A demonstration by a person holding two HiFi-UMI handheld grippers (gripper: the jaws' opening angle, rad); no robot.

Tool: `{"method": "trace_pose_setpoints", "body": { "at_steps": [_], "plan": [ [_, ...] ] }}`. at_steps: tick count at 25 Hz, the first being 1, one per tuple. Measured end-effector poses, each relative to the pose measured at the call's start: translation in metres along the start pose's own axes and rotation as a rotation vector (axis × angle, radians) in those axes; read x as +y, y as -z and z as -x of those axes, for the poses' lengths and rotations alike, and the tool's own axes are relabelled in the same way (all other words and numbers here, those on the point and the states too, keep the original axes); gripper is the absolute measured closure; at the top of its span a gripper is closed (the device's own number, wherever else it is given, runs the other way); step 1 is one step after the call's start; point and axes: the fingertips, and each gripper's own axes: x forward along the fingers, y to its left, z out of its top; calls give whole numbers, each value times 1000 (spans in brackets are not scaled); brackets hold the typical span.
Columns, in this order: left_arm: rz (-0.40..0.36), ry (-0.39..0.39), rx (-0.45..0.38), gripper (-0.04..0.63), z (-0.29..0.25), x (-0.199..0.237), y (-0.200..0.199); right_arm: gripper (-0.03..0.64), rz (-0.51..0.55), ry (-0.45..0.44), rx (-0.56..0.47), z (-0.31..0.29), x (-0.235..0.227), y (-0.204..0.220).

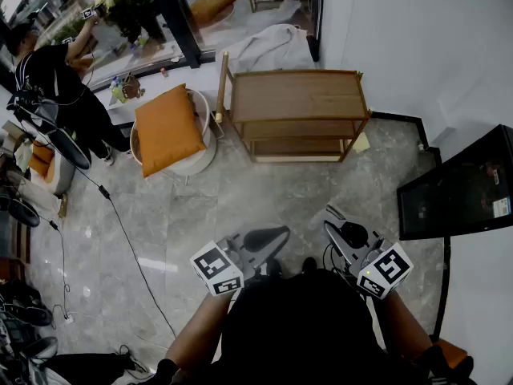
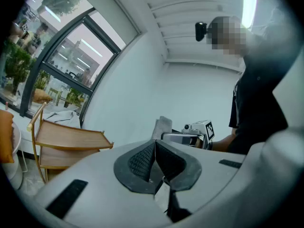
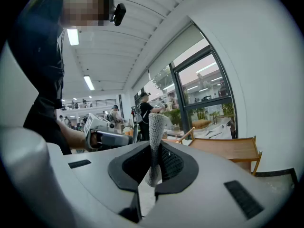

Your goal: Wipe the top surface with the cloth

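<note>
Left gripper [image 1: 271, 237] and right gripper [image 1: 341, 229] sit low, right by the person's torso. Wooden shelf [image 1: 296, 95] is well ahead by the wall, orange cushion [image 1: 167, 128] on a round chair [image 1: 202, 156] beside it.

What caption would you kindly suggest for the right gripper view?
Right gripper clamped on a grey cloth, wooden shelf unit ahead.

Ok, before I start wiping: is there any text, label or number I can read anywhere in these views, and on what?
No legible text in any view.
Cube on the left gripper: black-and-white square pattern only, no letters.
Cube on the right gripper: the same.
Sticker on the dark screen: too small to read.
Cloth, wooden shelf: no print visible.
</note>
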Motion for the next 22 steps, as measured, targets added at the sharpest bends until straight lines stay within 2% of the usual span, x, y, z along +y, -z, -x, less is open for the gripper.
{"method": "trace_pose_setpoints", "body": {
  "at_steps": [4,8,22],
  "plan": [
    [40,-24,-24,583,-7,0,-2,580,-1,-22,0,7,0,-2],
    [35,-29,-47,583,-19,-3,-10,580,9,-35,-3,12,-8,-5],
    [70,-59,0,583,-41,-8,8,580,-77,-71,5,28,-21,9]
  ]
}}
